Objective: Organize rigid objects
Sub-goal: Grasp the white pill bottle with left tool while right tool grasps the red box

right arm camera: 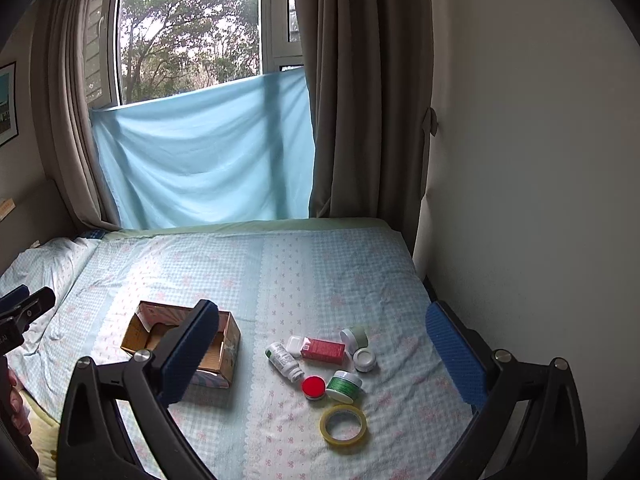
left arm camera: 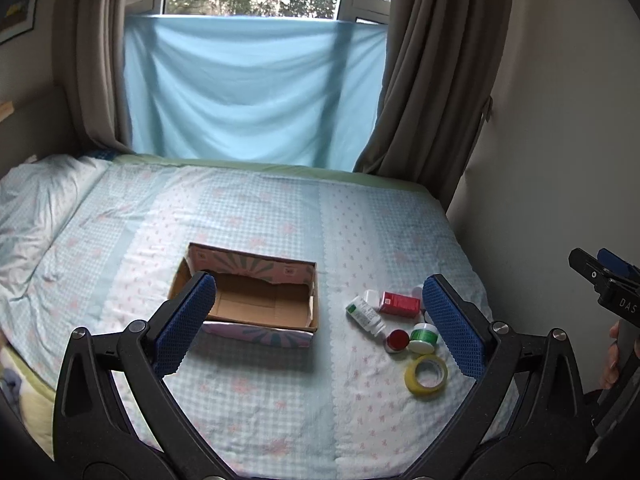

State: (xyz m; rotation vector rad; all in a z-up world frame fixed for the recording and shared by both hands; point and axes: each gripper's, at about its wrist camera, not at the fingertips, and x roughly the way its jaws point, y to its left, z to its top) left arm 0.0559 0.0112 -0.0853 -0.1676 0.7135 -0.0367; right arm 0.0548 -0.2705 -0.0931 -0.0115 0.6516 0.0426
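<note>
An open, empty cardboard box (left arm camera: 260, 300) (right arm camera: 224, 344) lies on the bed. To its right sits a cluster: a white bottle (left arm camera: 366, 316) (right arm camera: 285, 362) on its side, a red box (left arm camera: 400, 303) (right arm camera: 324, 350), a red-lidded jar (left arm camera: 397, 340) (right arm camera: 313, 387), a green-labelled jar (left arm camera: 424, 337) (right arm camera: 344, 386), a yellow tape roll (left arm camera: 426, 376) (right arm camera: 343, 425) and two white jars (right arm camera: 365, 359). My left gripper (left arm camera: 320, 320) is open and empty, above the bed between box and cluster. My right gripper (right arm camera: 324, 356) is open and empty, above the cluster.
The bed (left arm camera: 280, 216) has a checked sheet, with a pillow (left arm camera: 36, 204) at the left. A wall (right arm camera: 520, 200) runs close along the right edge. Curtains and a blue cloth (left arm camera: 248, 92) hang behind the bed.
</note>
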